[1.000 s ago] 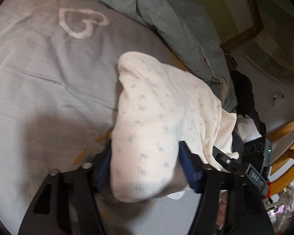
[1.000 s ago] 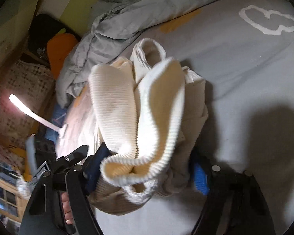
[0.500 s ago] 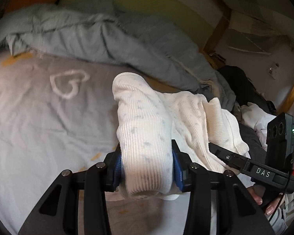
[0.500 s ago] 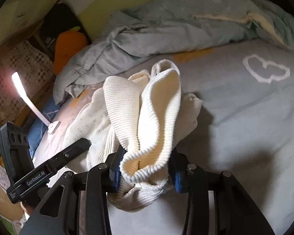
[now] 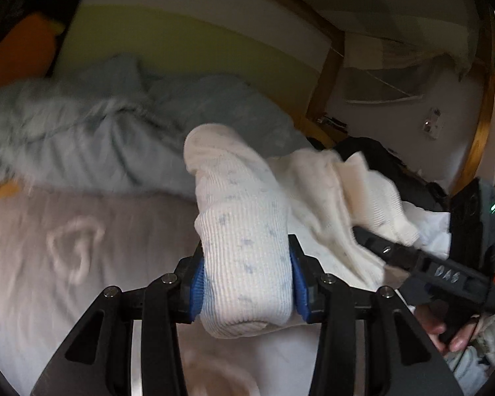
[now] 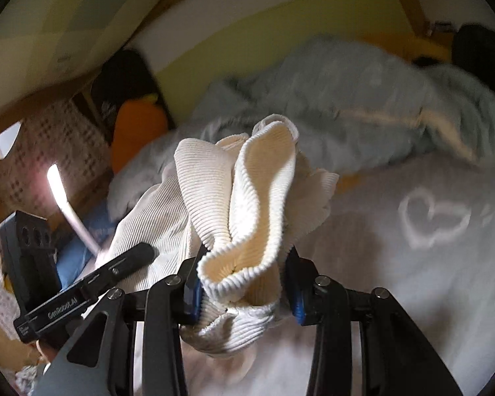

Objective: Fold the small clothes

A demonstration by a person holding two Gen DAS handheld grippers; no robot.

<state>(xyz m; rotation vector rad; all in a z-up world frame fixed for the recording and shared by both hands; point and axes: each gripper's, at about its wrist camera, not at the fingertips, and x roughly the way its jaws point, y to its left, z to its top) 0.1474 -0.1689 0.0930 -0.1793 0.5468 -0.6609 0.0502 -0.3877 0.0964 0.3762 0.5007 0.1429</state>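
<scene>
A small cream ribbed garment [image 5: 244,231] with faint blue specks is held up off the bed between both grippers. My left gripper [image 5: 246,283] is shut on a bunched fold of it. My right gripper [image 6: 244,288] is shut on its ribbed edge [image 6: 247,211], which stands up in folds. The cloth stretches between the two, and the right gripper [image 5: 412,260] shows at the right of the left wrist view. The left gripper [image 6: 82,293] shows at the lower left of the right wrist view.
A grey sheet with a white heart print [image 5: 72,250] covers the bed below. A crumpled grey-blue duvet [image 6: 363,118] lies along the far side by the yellow-green wall. Dark clothes [image 5: 379,158] and a wooden frame [image 5: 326,76] stand at the right. An orange cushion [image 6: 138,128] lies at the left.
Both grippers have closed tighter on the garment and lifted it off the sheet. The views have tilted up toward the wall.
</scene>
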